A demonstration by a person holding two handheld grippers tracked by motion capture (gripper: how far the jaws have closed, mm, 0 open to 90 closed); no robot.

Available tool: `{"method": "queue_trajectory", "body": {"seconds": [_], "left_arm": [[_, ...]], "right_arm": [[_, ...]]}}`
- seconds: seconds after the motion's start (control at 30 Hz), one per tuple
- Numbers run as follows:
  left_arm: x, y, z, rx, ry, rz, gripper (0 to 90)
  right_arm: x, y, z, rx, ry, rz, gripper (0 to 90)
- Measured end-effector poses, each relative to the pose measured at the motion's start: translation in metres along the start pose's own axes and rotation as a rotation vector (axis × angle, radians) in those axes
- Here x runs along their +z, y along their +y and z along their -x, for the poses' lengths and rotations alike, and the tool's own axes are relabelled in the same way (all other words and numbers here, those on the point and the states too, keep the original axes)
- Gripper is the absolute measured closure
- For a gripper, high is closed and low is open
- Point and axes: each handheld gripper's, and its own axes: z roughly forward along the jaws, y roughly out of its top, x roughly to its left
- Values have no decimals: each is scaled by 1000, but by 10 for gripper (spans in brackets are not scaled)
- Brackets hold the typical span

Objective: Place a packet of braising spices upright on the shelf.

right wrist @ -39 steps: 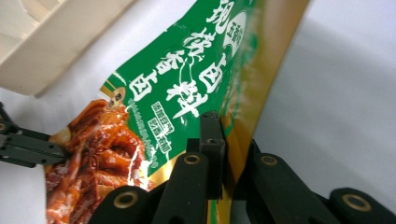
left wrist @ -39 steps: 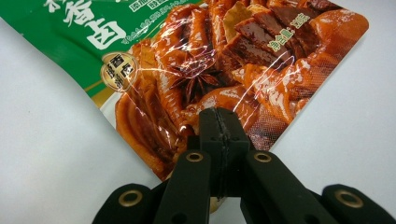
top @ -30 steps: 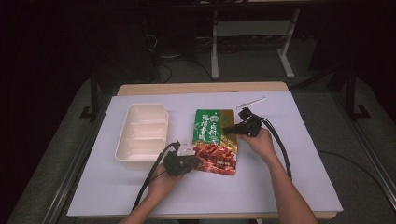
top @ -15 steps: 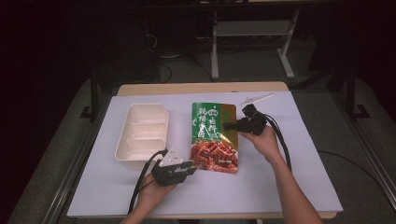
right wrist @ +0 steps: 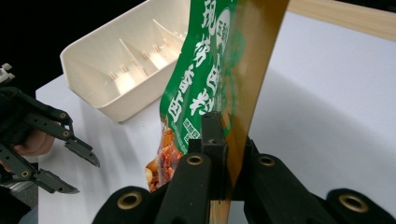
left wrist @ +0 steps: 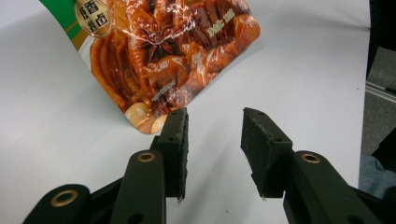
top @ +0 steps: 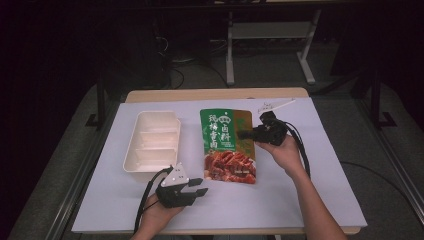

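Pouch (top: 228,145), printed green and red, lies right of the white tray (top: 152,141), the left gripper (top: 192,186) near with jaws apart, the right gripper (top: 243,134) clamping one edge, where thin film could slip free.

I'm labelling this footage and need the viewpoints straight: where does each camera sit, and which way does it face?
High view: above the person's side, looking forward and down on the table; both forearms and hands show.
Left gripper view: rides the left tool, looking along its parted jaws at the food pouch.
Right gripper view: rides the right tool, jaws clamped on the pouch edge, facing the divided tray.
Shared: all three show the pouch.
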Motion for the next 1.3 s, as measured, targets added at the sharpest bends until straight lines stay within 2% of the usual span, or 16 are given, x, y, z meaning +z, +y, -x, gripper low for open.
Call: {"method": "queue_trajectory", "body": {"seconds": [0.17, 0.3, 0.4, 0.6, 0.67, 1.07, 1.3], "left_arm": [[-6, -3, 5, 8, -3, 13, 590], [-8, -5, 9, 10, 0, 15, 578], [-9, -7, 12, 25, 0, 11, 568], [-10, -10, 17, 45, -4, 10, 559], [-10, -11, 17, 45, -18, 12, 554], [-13, -16, 15, 30, -17, 32, 523], [-13, -17, 14, 38, -4, 35, 510]], "right_arm": [[-1, 6, -12, -37, -6, 9, 889], [-2, 7, -17, -47, 2, 25, 889], [-5, 9, -23, -64, 7, 49, 892], [-8, 14, -33, -82, -7, 60, 893], [-9, 16, -37, -94, -10, 66, 893], [-9, 35, -50, -118, -40, 84, 894], [-10, 48, -57, -117, -27, 104, 894]]}}
